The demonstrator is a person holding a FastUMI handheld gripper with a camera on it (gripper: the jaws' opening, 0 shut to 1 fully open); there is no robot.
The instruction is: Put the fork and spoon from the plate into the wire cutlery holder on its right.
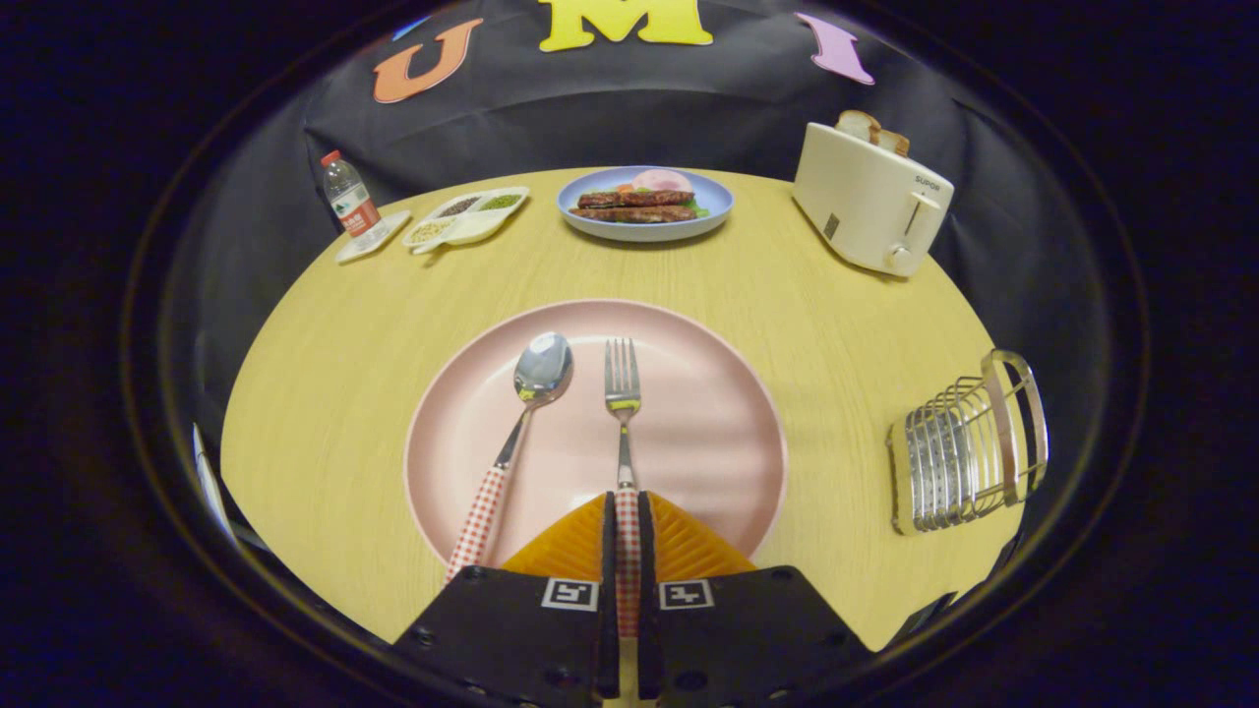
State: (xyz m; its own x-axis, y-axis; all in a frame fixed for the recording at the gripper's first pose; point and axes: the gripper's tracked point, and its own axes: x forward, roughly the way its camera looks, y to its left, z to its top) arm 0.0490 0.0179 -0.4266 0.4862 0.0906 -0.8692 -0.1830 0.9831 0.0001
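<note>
Round wooden table (325, 364): one pink plate (708, 433), one spoon (531, 393), one fork (622, 393); gripper (627, 506) clamped on fork's checked handle, handle end hidden; one wire cutlery holder (969, 442) at right.

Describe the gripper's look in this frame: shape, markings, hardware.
The gripper has two wedge-shaped fingers with ribbed, grooved faces. Behind them sit two dark, blocky carriers, each bearing a small square black-and-white fiducial tag near its inner edge, with round screw holes lower down. No cables visible.

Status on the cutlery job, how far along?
Done: nothing yet, the wire cutlery holder looks empty. In hand: the gripper has its jaws closed on the fork handle, fork still lying on the pink plate. Left: move the fork to the holder, then the spoon, untouched on the plate.
</note>
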